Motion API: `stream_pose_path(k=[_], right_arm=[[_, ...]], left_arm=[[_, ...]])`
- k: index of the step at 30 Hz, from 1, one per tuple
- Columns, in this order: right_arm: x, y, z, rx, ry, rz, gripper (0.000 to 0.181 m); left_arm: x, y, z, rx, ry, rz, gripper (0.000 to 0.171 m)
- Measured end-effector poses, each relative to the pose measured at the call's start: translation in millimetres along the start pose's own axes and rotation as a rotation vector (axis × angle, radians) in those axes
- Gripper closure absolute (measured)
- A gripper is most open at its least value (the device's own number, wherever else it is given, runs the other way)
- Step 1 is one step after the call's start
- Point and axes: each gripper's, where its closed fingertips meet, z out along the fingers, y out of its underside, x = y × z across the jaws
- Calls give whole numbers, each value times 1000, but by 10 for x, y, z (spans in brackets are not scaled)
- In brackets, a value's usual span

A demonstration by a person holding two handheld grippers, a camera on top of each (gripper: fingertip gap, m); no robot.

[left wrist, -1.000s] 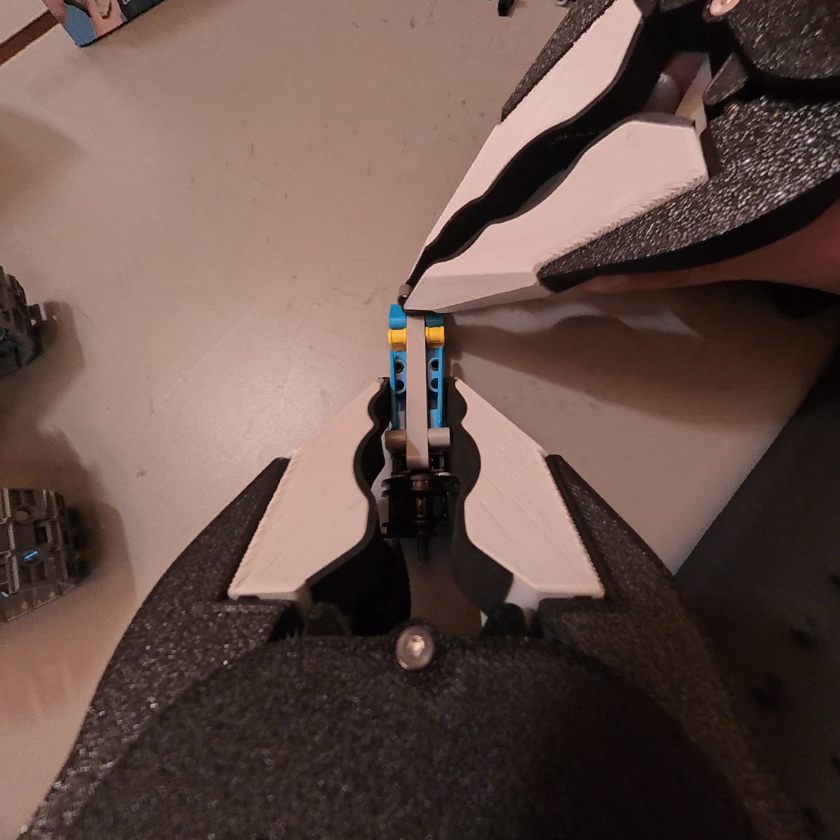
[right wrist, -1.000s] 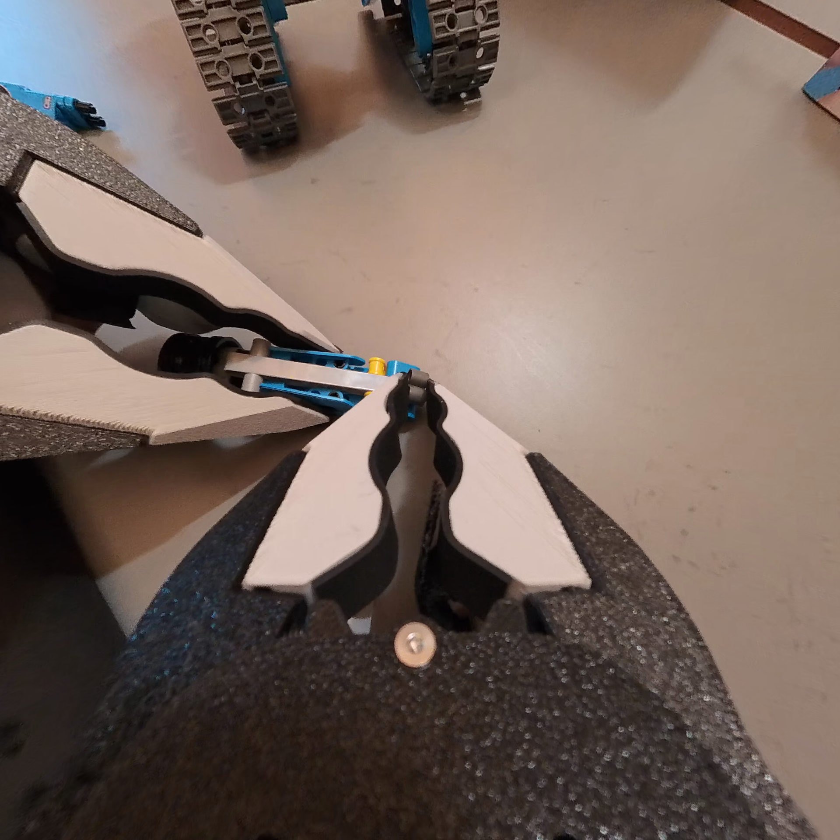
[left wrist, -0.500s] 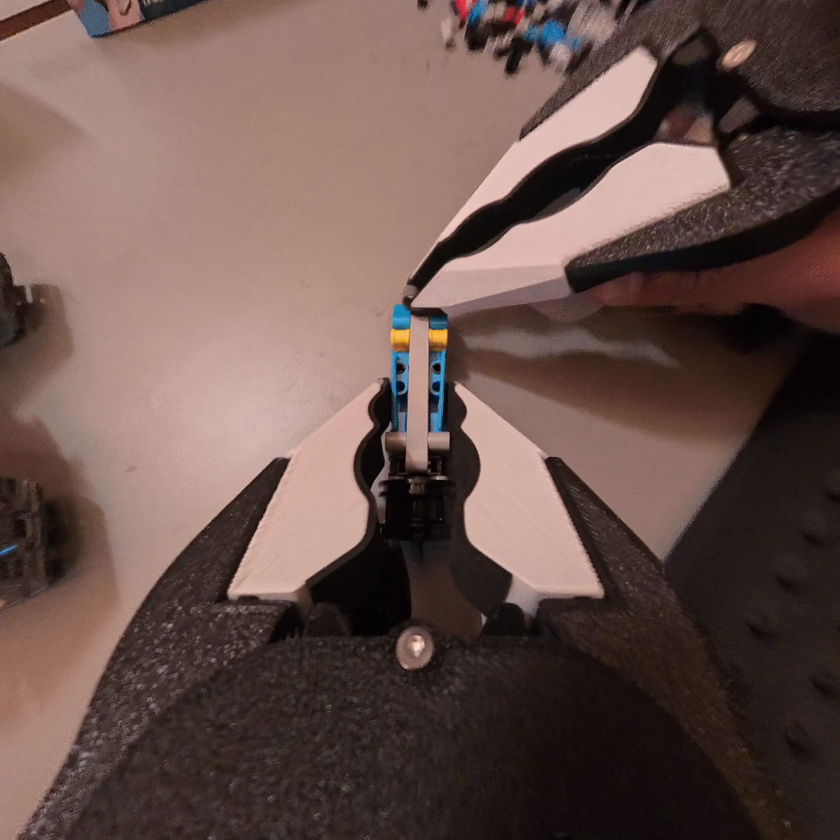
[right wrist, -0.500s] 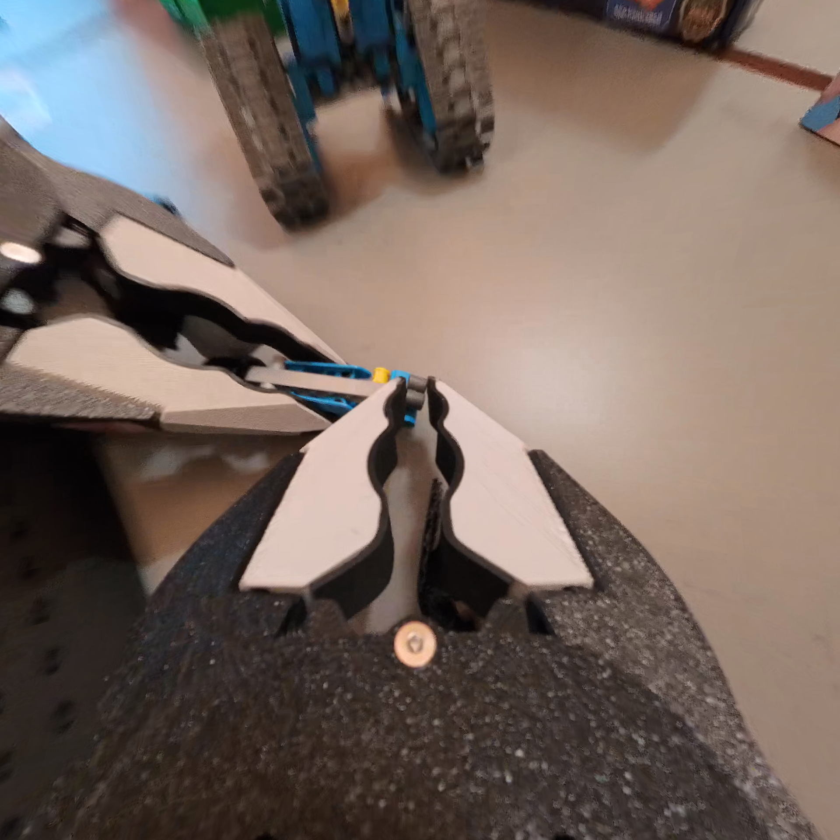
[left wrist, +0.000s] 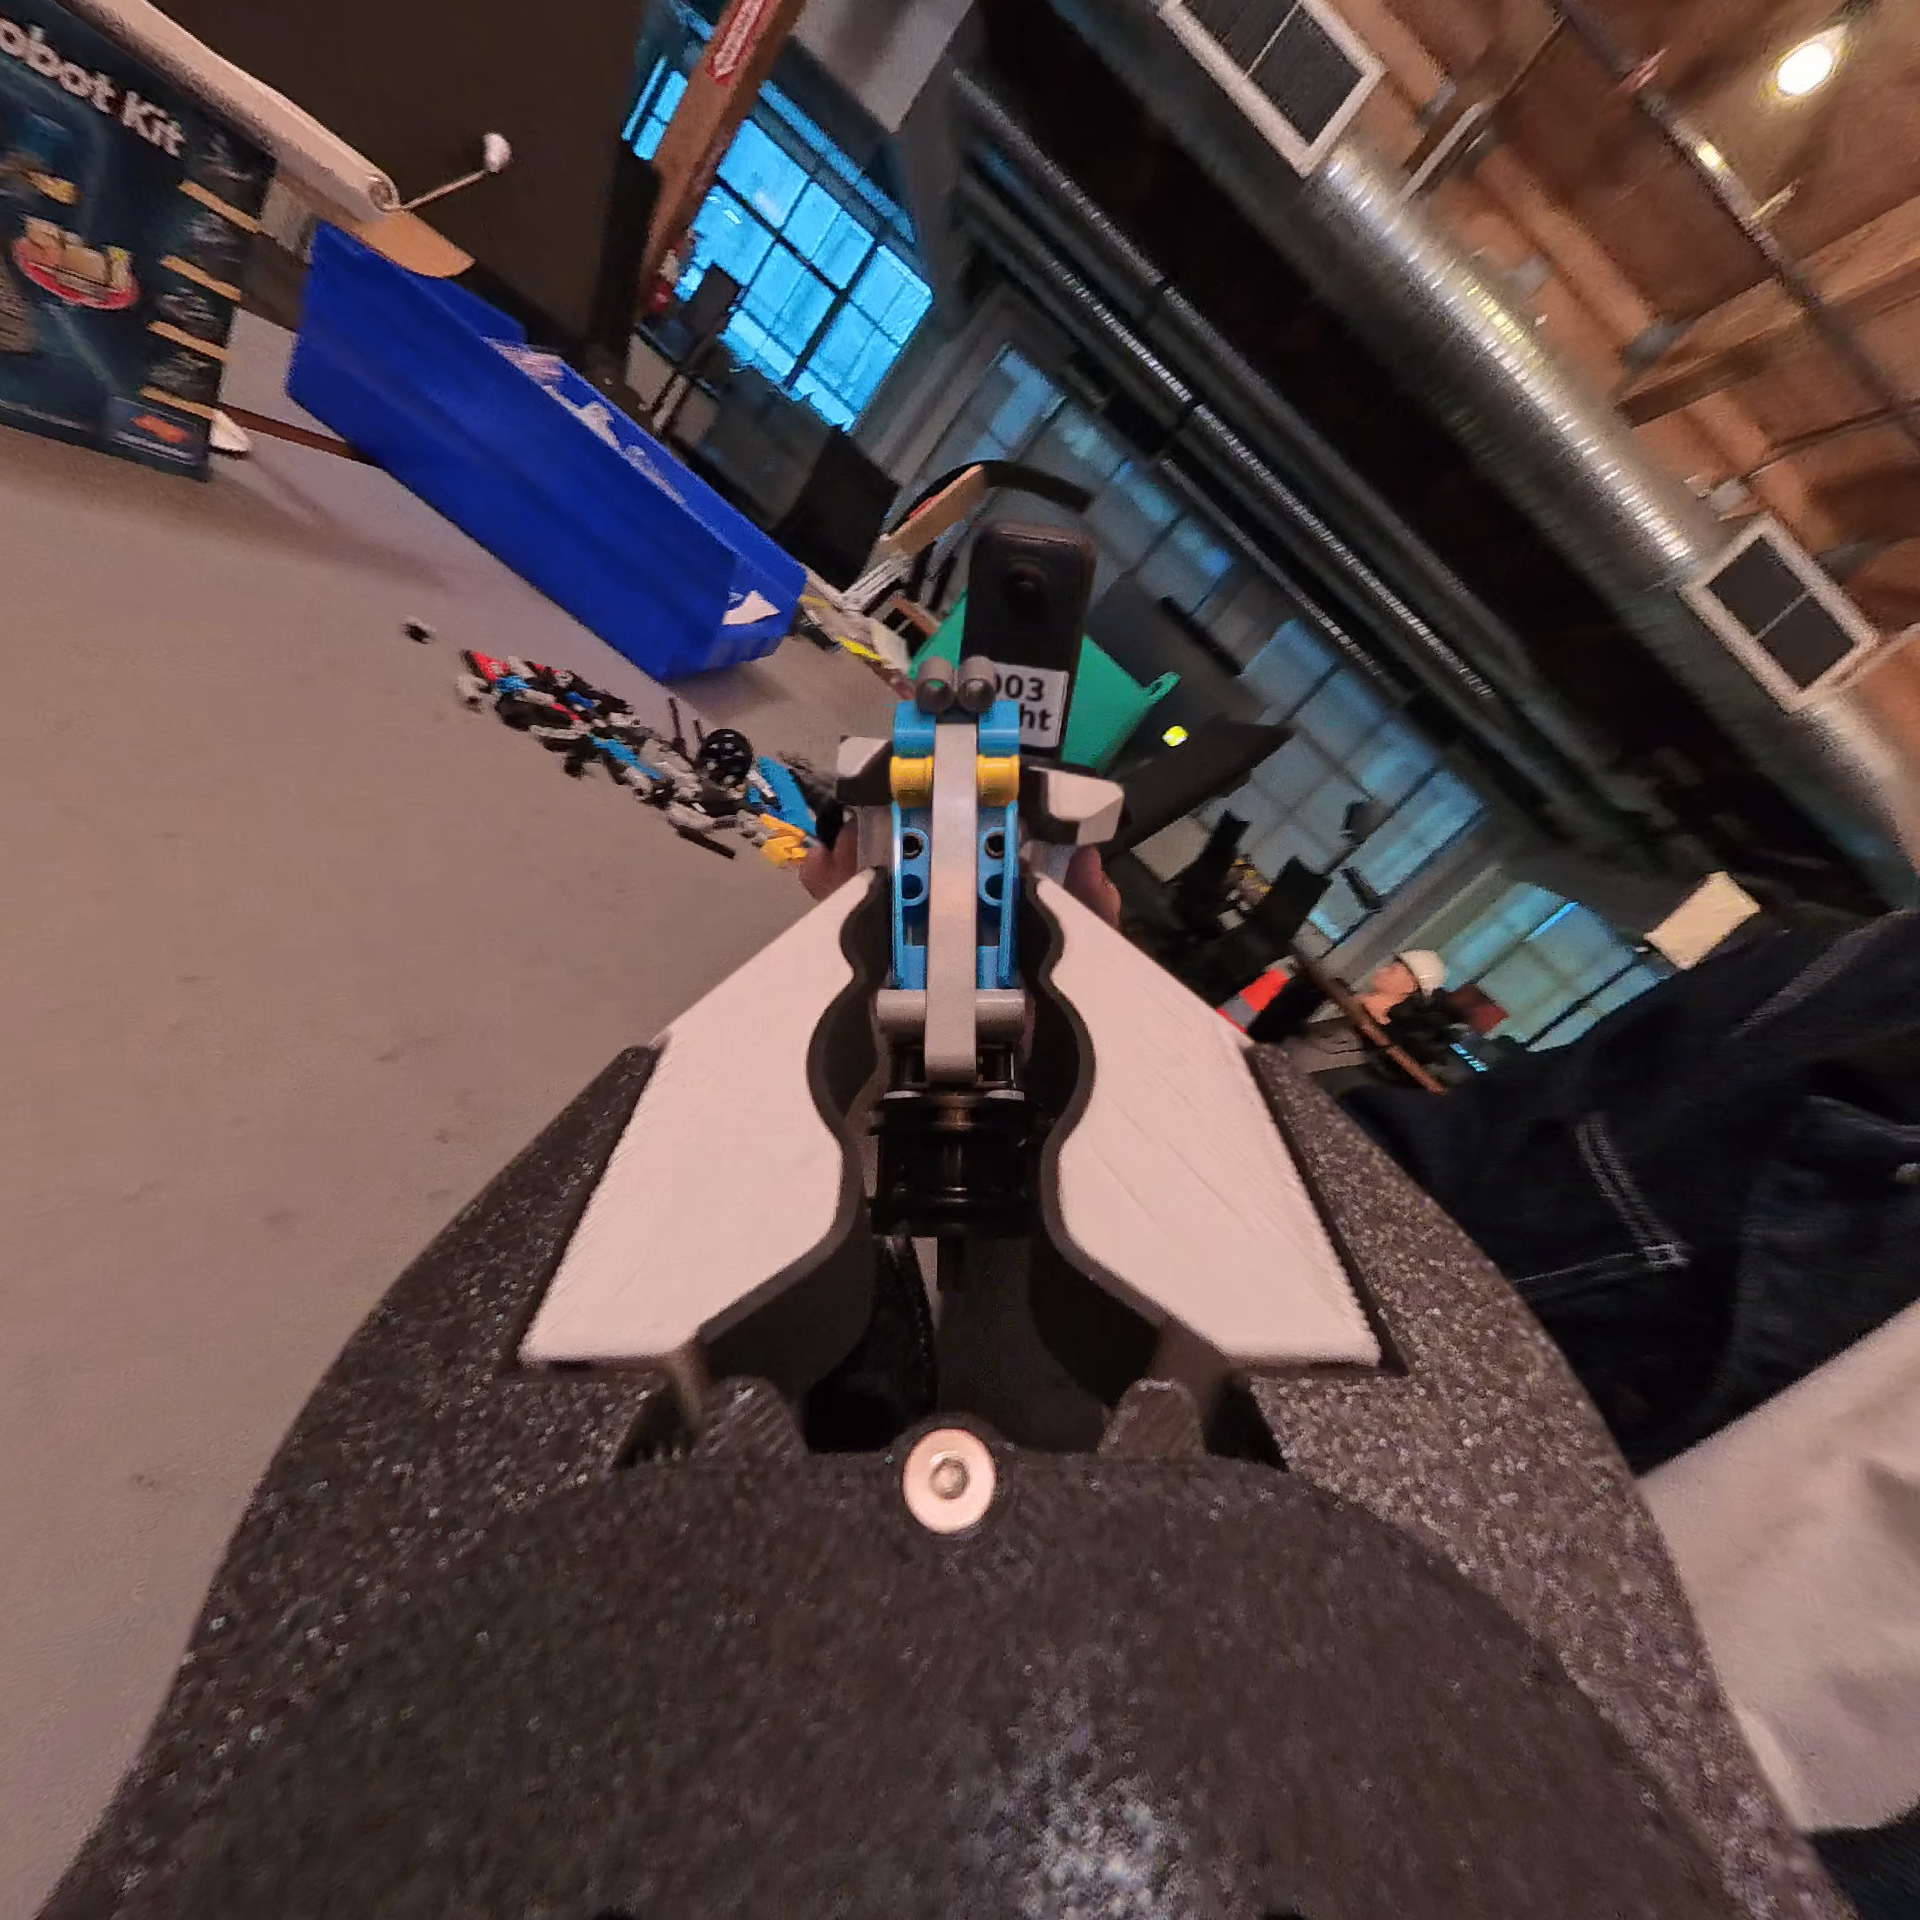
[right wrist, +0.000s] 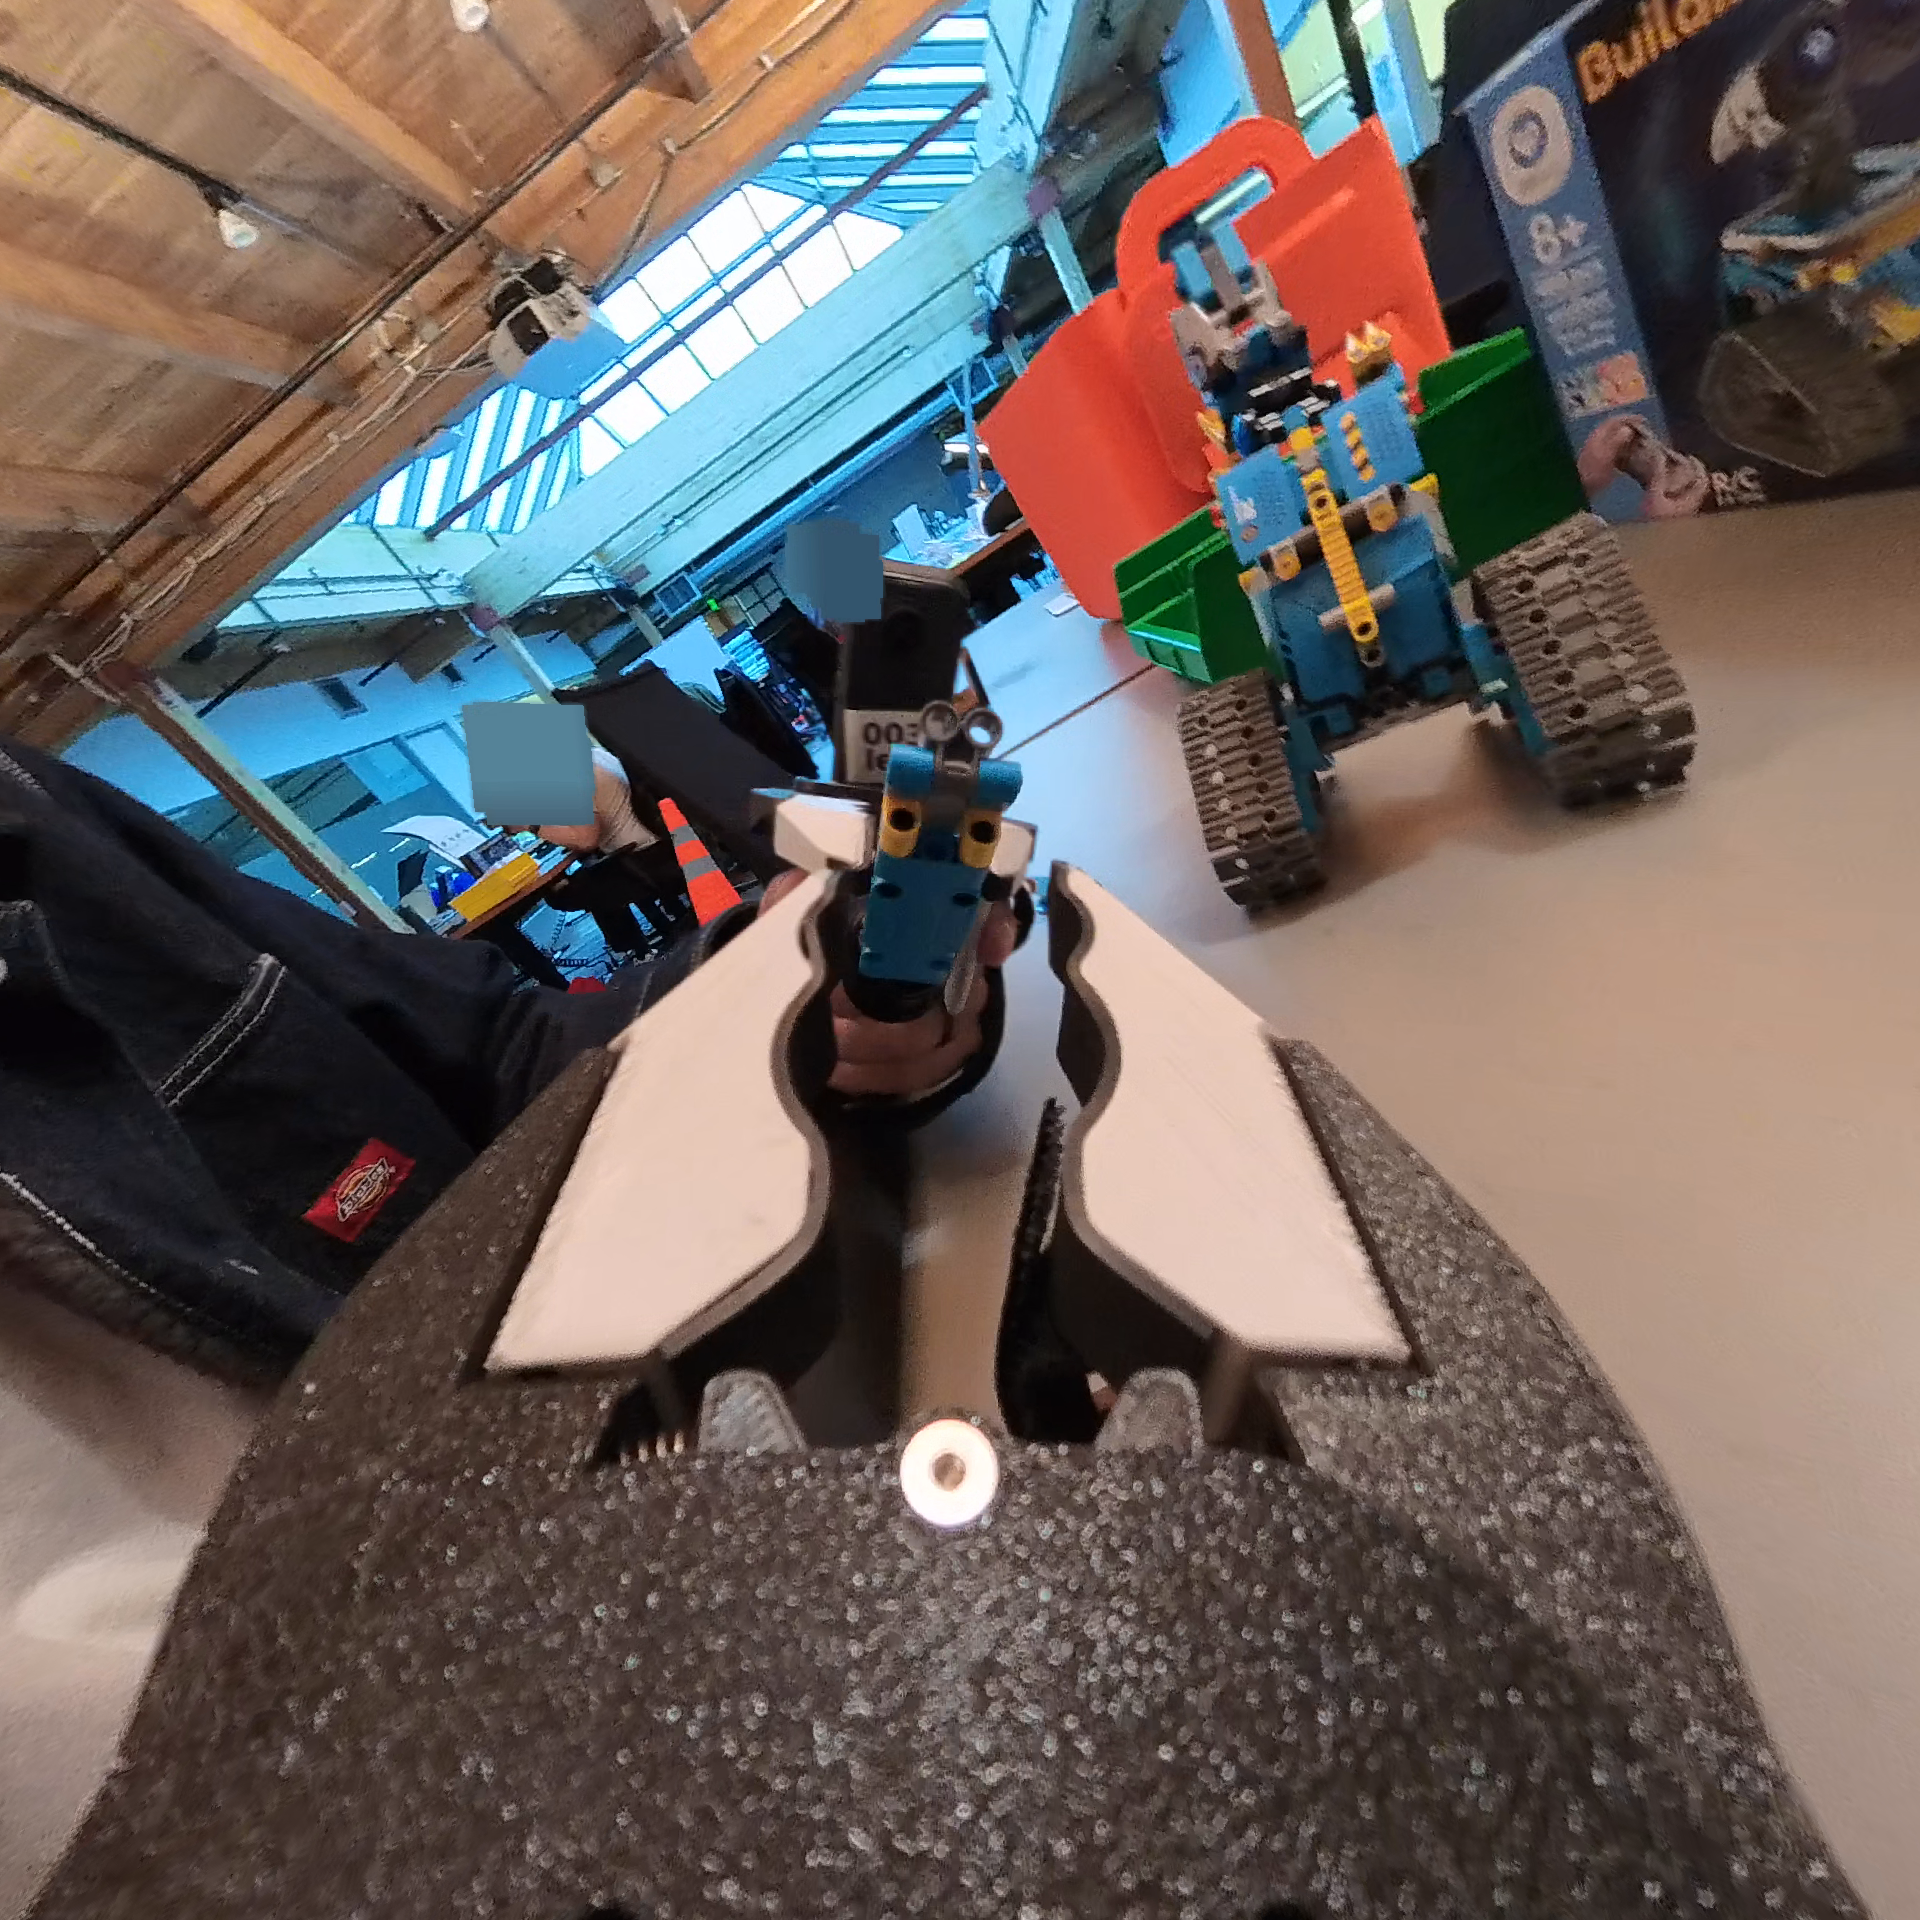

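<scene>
Left fingers [left wrist: 954, 914]: closed tight on the blue brick piece [left wrist: 951, 862], held up above the counter [left wrist: 260, 935].
Right fingers [right wrist: 940, 914]: wide apart, holding nothing, facing the piece.
Grey pins [left wrist: 957, 691]: on the tip.
Risk: a bump could knock them off.

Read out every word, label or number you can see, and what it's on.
I can't repeat writing; these bear it:
Dark kit box, left wrist view, far left.
Blue kit box, behind the tracked model.
White sticker on a black camera.
Red patch on a denim jacket.
</scene>
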Motion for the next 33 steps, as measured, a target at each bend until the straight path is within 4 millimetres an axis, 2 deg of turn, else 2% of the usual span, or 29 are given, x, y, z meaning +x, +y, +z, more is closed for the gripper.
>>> stream_pose_path(k=[3, 5, 12, 24, 26, 30, 33], right_arm=[[-89, -29, 8, 15, -36, -18, 144], [-134, -79, -6, 37, -49, -40, 144], [-170, -248, -88, 128, -17, -129, 150], [-294, -157, -13, 80, -98, -100, 149], [-328, -116, 17, 58, -104, -127, 150], [-458, -125, 58, 83, -110, -253, 158], [-584, -126, 68, 94, -156, -288, 155]], left_arm=[[191, -18, -8, 13, 163, -112, 148], [232, -34, -21, 19, 221, -174, 148], [250, -50, -28, 28, 242, -191, 148], [282, 33, 16, -15, 230, -146, 148], [364, 1, -14, -2, 308, -207, 148], [600, -70, -116, -7, 607, -511, 149], [698, 42, -77, -71, 616, -471, 149]])
